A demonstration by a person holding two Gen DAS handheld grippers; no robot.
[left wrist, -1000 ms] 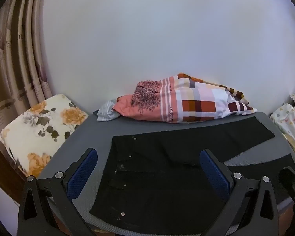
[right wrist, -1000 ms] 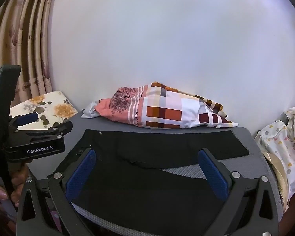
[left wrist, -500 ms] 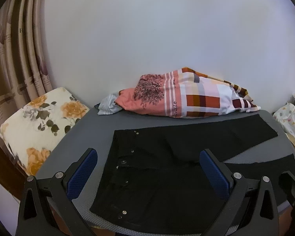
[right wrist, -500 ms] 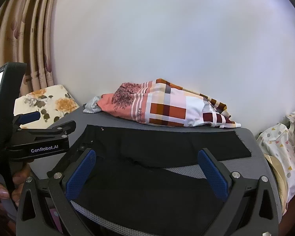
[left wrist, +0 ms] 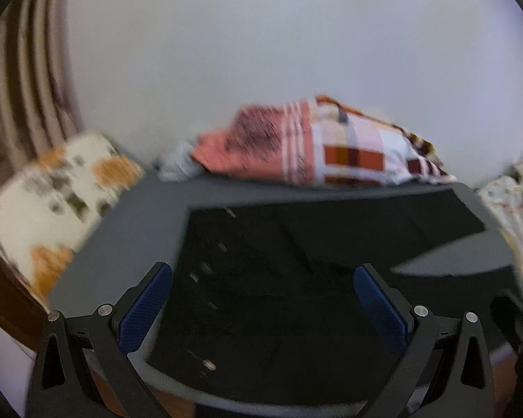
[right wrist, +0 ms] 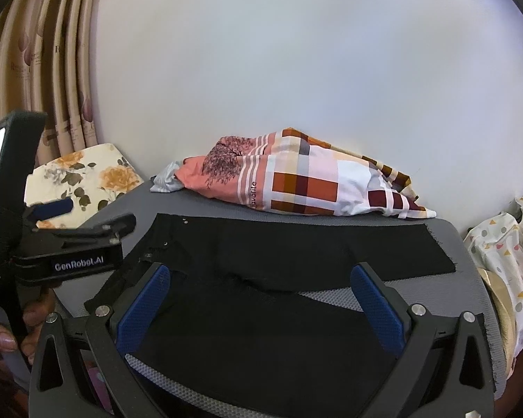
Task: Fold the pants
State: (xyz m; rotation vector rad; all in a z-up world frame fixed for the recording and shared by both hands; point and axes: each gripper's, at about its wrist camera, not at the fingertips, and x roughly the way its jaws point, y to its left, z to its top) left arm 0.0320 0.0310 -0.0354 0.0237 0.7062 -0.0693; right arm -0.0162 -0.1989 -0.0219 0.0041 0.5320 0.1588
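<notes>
Black pants point(right wrist: 261, 317) lie spread flat on a grey desk point(right wrist: 467, 278), waistband with metal studs toward the left edge, the two legs reaching right and parting in a narrow wedge of bare mat. The left claw point(left wrist: 261, 310) hovers above the waist end, jaws spread wide and empty; its view is blurred. The right claw point(right wrist: 258, 306) hangs over the near leg, also spread wide with nothing between its blue pads point(right wrist: 376, 310). A checked bundle of cloth point(right wrist: 296, 184) lines the far edge against the white wall; a floral cushion point(right wrist: 83, 181) sits off the left corner, leaving grey margin around the waistband.
</notes>
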